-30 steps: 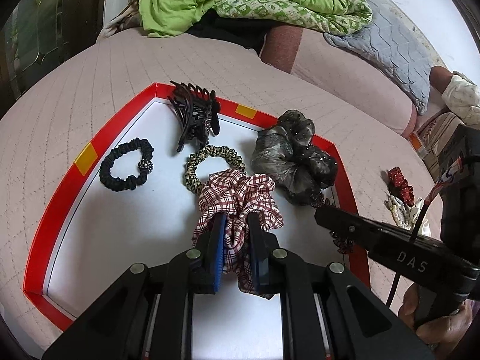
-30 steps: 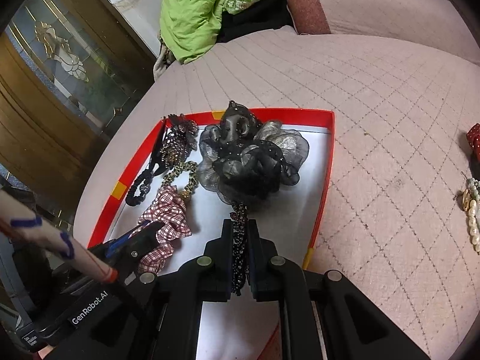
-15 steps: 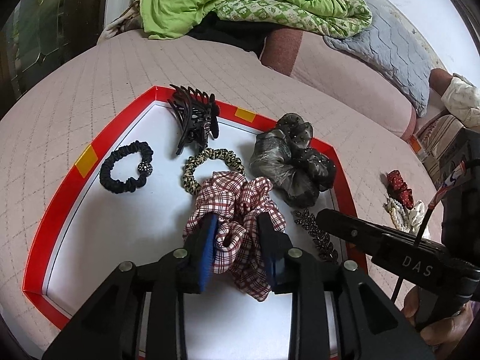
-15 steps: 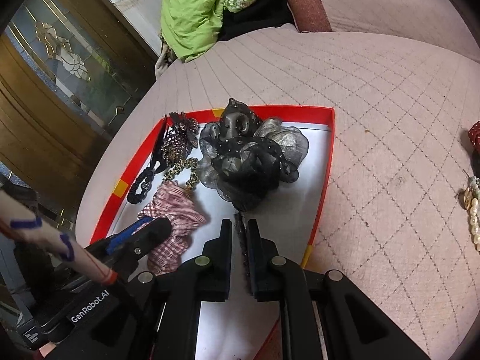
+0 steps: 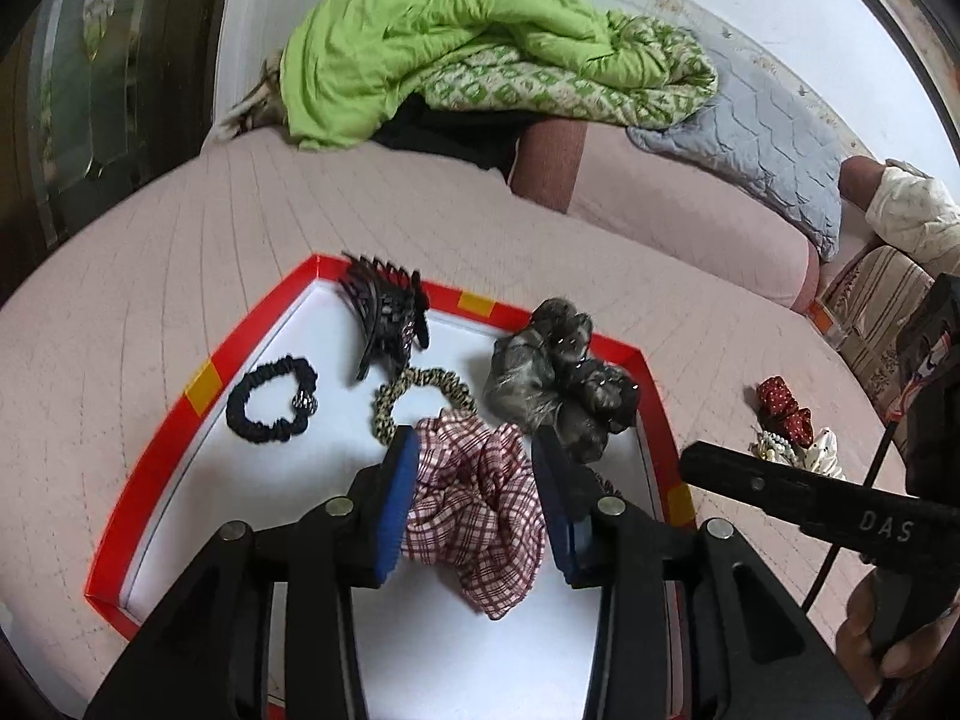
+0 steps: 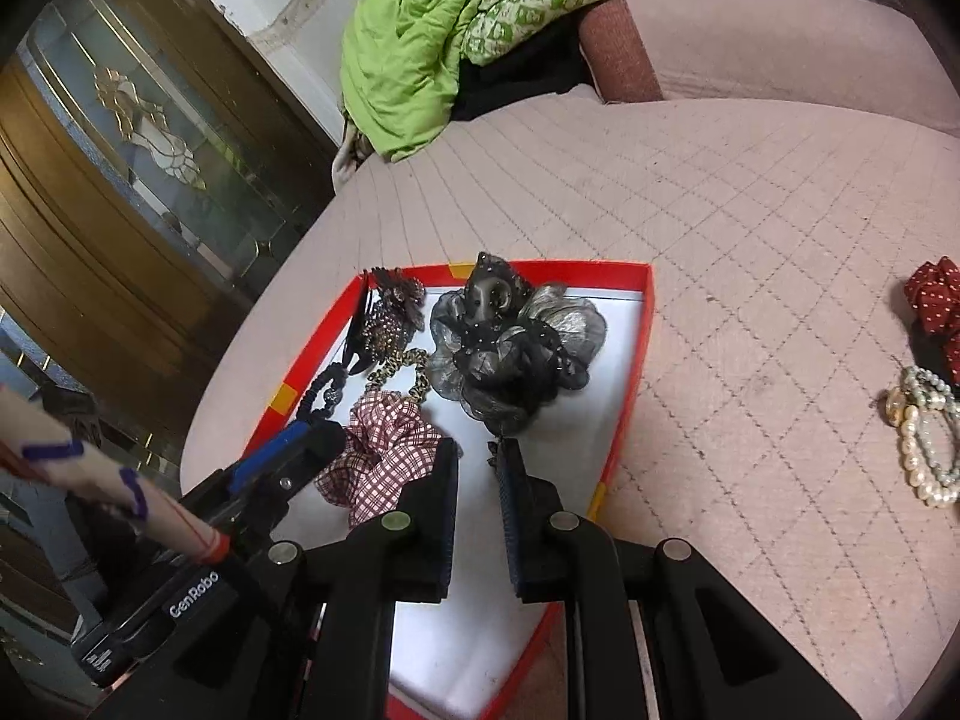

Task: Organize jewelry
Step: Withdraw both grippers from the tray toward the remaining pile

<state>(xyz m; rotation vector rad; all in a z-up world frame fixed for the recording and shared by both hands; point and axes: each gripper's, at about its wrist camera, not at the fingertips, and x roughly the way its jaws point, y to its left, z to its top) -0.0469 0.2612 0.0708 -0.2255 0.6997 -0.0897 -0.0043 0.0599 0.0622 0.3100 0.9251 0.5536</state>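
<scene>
Left tongs (image 5: 474, 498) stand wide open, holding nothing, straddling the plaid scrunchie (image 5: 474, 516) that lies in the red-rimmed tray (image 5: 180, 420). Right tongs (image 6: 477, 516) stand partly open and empty above the tray's white floor. The tray also holds a black hair tie (image 5: 270, 399), leopard hair tie (image 5: 420, 390), black claw clip (image 5: 387, 312) and grey organza scrunchie (image 6: 510, 348). Only the right wrist view shows the pearl bracelets (image 6: 927, 438) clearly, beside a red dotted bow (image 6: 936, 300) on the bed (image 6: 750, 210), well apart from the tray; the right tongs partly hide them in the left view
</scene>
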